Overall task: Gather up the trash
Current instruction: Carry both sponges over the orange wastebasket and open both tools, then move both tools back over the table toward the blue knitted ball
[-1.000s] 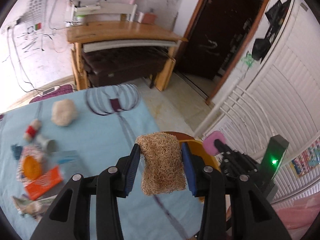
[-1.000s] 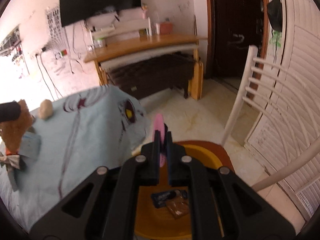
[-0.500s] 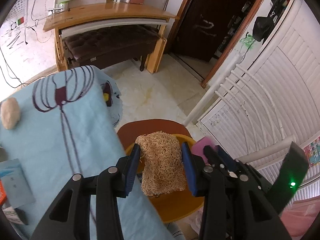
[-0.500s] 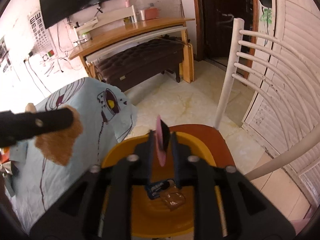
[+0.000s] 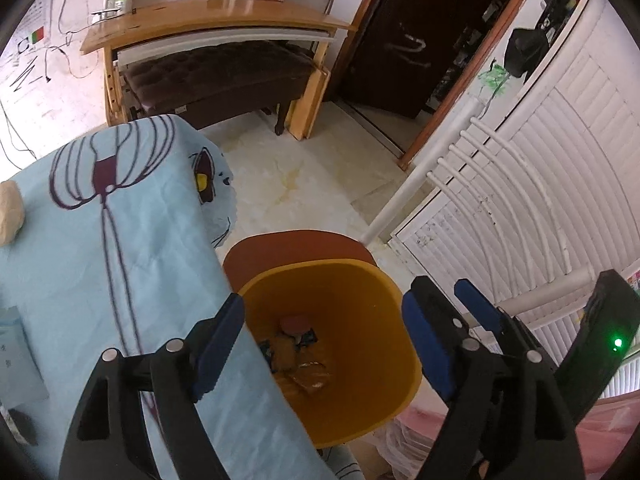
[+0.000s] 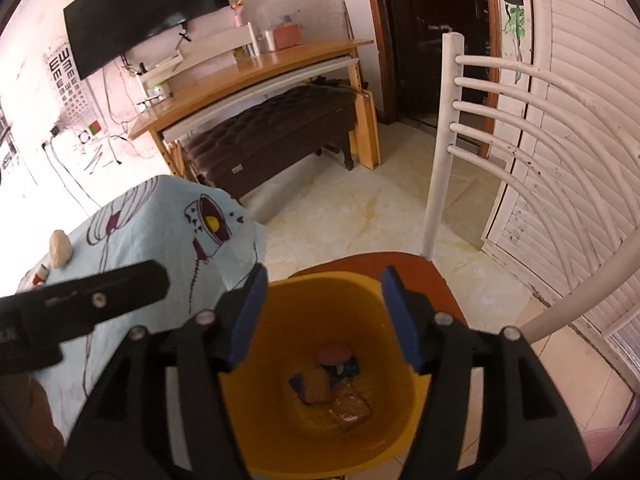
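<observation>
At the far left of the left wrist view a pale, rounded lump (image 5: 10,214) lies on the surface, which is covered with a light blue cloth (image 5: 80,248) printed with dark line drawings. A bluish paper (image 5: 14,356) lies on the cloth near the lower left edge. In the right wrist view the same lump (image 6: 60,249) is seen on the cloth, and just beside it a small red and white thing (image 6: 40,276), too small to tell what it is.

The left gripper (image 5: 324,348) hangs over the yellow bin (image 5: 404,364). Its blue-padded fingers (image 5: 218,344) are spread wide and hold nothing. Between them, at the bottom of the bin, lies the trash (image 5: 298,354): a pink round piece, a tan fibrous pad, a brown wrapper and something blue. The bin stands on the brown seat (image 5: 296,248) of a white chair (image 5: 492,184), just beside the hanging edge of the cloth.

To the right of the bin in the left wrist view, the right gripper (image 5: 476,308) shows from the side. In its own view the right gripper (image 6: 324,316) is also above the bin (image 6: 394,432), with its fingers (image 6: 400,320) spread apart and empty. Below them the trash (image 6: 330,380) rests on the bin floor, the pink piece at the top, the brown wrapper lowest.

Behind, a wooden desk (image 6: 256,76) stands against the wall with a dark padded bench (image 6: 276,140) under it.
</observation>
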Demonstrator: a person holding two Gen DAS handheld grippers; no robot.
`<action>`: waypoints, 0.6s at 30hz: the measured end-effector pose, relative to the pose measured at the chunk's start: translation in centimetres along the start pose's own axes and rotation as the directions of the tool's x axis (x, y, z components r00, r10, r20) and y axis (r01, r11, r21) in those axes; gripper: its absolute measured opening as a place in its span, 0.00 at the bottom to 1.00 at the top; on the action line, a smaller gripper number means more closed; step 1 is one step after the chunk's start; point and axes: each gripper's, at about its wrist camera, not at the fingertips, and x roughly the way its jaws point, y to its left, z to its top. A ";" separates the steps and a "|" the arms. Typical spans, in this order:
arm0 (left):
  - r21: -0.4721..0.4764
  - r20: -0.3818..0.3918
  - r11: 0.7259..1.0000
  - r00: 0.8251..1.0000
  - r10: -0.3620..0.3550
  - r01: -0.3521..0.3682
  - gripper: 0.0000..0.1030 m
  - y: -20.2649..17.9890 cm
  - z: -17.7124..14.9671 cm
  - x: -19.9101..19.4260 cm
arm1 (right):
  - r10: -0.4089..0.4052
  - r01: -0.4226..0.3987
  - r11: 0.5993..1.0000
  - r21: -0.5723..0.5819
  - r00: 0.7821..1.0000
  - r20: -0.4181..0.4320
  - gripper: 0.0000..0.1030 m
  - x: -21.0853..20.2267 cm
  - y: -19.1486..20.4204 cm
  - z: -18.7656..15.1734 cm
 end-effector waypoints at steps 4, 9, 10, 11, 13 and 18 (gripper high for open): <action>0.002 0.052 1.000 0.999 0.000 0.000 0.76 0.6 -0.7 -2.5 | 0.028 -0.027 0.999 -0.038 0.999 0.024 0.55 -0.7 1.5 -0.1; 0.016 0.123 0.999 0.992 0.028 -0.030 0.83 2.2 -1.4 -6.3 | 0.095 -0.091 0.994 -0.061 0.994 0.061 0.68 -2.0 3.1 0.0; 0.014 0.142 0.999 0.989 0.041 -0.043 0.84 2.8 -1.6 -7.3 | 0.122 -0.117 0.991 -0.068 0.990 0.070 0.68 -2.4 3.7 -0.1; 0.011 0.157 0.998 0.986 0.055 -0.058 0.85 3.4 -1.9 -8.1 | 0.141 -0.135 0.988 -0.072 0.987 0.075 0.68 -2.6 4.0 -0.1; 0.005 0.186 0.996 0.979 0.084 -0.086 0.86 5.2 -2.5 -9.9 | 0.207 -0.200 0.976 -0.087 0.974 0.089 0.68 -3.3 5.2 -0.3; -0.044 0.237 0.976 0.947 0.216 -0.212 0.88 10.5 -3.0 -13.6 | 0.331 -0.320 0.938 -0.136 0.941 0.070 0.75 -3.8 8.6 -1.0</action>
